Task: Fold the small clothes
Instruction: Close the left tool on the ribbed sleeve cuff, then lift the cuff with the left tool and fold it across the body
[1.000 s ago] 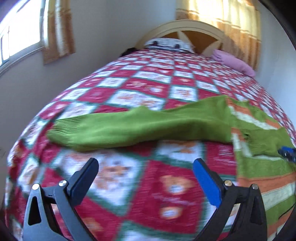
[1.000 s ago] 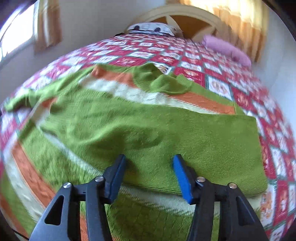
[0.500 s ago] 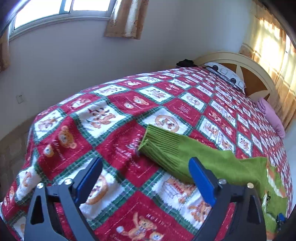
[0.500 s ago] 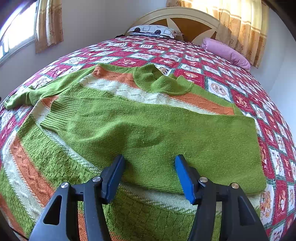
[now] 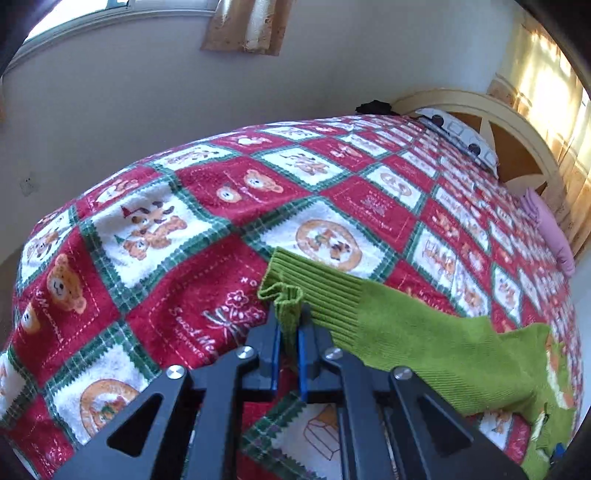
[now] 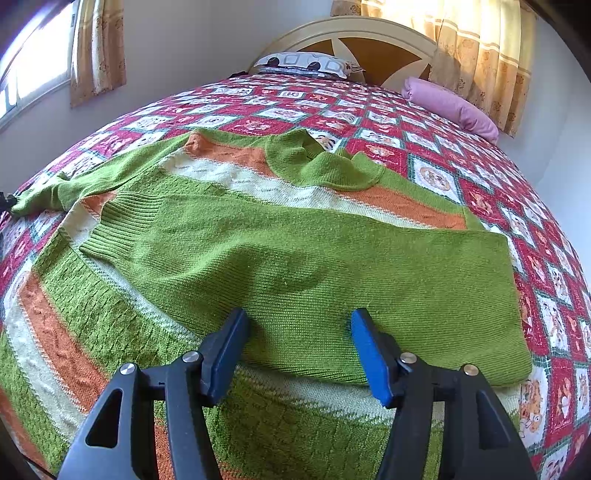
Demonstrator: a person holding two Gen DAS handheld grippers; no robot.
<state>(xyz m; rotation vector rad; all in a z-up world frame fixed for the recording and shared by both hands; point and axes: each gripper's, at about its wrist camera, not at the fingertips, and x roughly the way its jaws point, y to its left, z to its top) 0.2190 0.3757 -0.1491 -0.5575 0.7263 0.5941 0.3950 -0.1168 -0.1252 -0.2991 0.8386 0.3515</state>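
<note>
You are pinching the cuff (image 5: 291, 295) with your left claw (image 5: 287, 325); the sleeve (image 5: 424, 332) is running from the cuff toward 4 o'clock across the bed (image 5: 184, 206). Your right claw (image 6: 295, 332) is hanging open over the sweater's (image 6: 295, 258) folded sleeve, which is lying 9-to-3 before it.

A home bedroom, seemingly: quilted bed (image 6: 424, 155), headboard (image 6: 354, 33), pillows (image 6: 450, 107), curtains (image 6: 480, 48).

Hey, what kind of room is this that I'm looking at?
Almost certainly a bedroom. A wide bed under a red, white and green checked teddy-bear blanket fills the view, with a curved cream and brown wooden headboard, a patterned white pillow against it, and yellow patterned curtains over sunlit windows.
</note>
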